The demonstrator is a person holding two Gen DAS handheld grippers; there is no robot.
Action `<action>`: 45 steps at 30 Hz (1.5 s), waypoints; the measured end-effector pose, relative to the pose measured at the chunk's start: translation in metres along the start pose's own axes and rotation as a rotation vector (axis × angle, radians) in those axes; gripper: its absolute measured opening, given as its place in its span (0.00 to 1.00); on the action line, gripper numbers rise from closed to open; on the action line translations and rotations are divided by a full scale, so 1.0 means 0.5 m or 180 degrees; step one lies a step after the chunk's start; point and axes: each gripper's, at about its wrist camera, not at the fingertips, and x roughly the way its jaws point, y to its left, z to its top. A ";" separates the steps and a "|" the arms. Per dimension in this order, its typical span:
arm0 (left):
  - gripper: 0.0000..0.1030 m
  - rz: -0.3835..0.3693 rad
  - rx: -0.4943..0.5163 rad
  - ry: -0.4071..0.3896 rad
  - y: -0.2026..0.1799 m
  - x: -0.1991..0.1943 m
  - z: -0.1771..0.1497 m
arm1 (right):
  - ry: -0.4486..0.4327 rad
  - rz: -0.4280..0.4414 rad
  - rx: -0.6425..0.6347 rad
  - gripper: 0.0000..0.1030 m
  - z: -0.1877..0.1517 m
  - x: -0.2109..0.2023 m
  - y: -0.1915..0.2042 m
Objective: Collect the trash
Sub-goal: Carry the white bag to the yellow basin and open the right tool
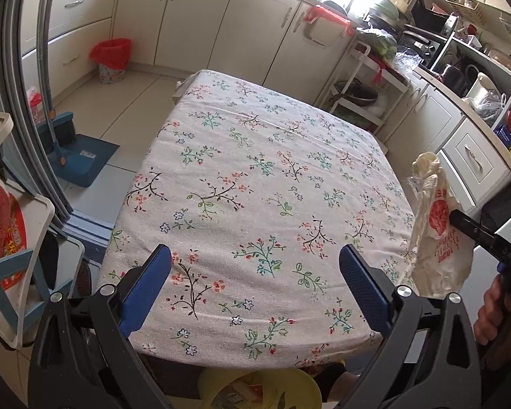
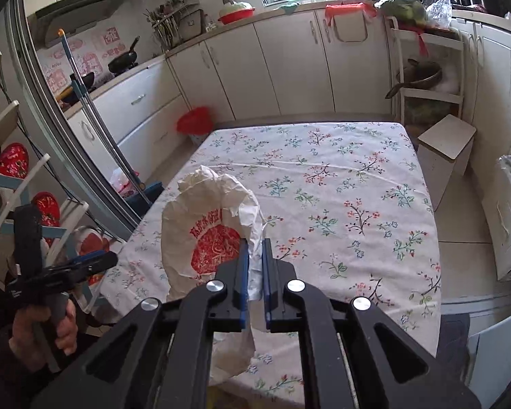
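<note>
Plastic gave the moment its subject: a crumpled white plastic bag (image 2: 204, 228) with a red round print and red lettering was pinched between the blue pads (image 2: 244, 272) of the right gripper (image 2: 254, 248), whose jaws stood nearly together, clamped on a fold of the film. Most of the bag bulged up and to the left of the jaws, while a loose tail hung down beneath them, in front of the near edge of the table (image 2: 375, 184). Beyond the jaws lay the floral tablecloth, with nothing resting on it.

From the left wrist view, the left gripper (image 1: 255, 269) had its jaws wide apart, with only the flowered cloth of the table (image 1: 255, 170) between and ahead of the blue pads (image 1: 361, 286). Nothing was held there. Off to the right of those open jaws, the same plastic bag (image 1: 433, 225) hung in the air beside the table's right edge, gripped by the black fingers of the right gripper (image 1: 460, 220), with a hand (image 1: 494, 310) on its handle below.

In the right wrist view, the left gripper (image 2: 95, 262) showed low to the left of the clamped jaws, carried by a hand (image 2: 47, 330).

Far ahead of both pairs of jaws, past the table's far edge, a small bin (image 1: 112, 59) lined with red plastic stood on the floor against the cream cabinets (image 1: 194, 17). Directly below the left jaws, under the table's near edge, a yellow container (image 1: 255, 390) with scraps inside was partly visible.
</note>
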 end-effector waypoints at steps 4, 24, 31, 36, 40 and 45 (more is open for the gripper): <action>0.92 0.0009 0.0047 -0.0087 -0.003 -0.023 -0.007 | -0.0136 0.0138 0.0060 0.08 -0.018 -0.046 0.023; 0.92 -0.0125 -0.0114 -0.0233 0.047 -0.063 0.016 | -0.0019 0.0512 -0.0180 0.08 -0.081 -0.070 0.094; 0.92 -0.0034 -0.0041 -0.0393 0.037 -0.076 0.018 | -0.0060 0.0544 -0.0237 0.08 -0.082 -0.070 0.123; 0.92 0.0083 0.0072 -0.0532 0.021 -0.096 0.006 | -0.0095 0.0459 -0.0310 0.08 -0.114 -0.073 0.147; 0.92 0.0166 0.0220 -0.0667 0.002 -0.122 -0.006 | -0.0162 0.0372 -0.0342 0.08 -0.149 -0.086 0.168; 0.92 0.0190 0.0245 -0.0715 -0.004 -0.151 -0.032 | -0.0308 0.0228 -0.0451 0.08 -0.183 -0.105 0.197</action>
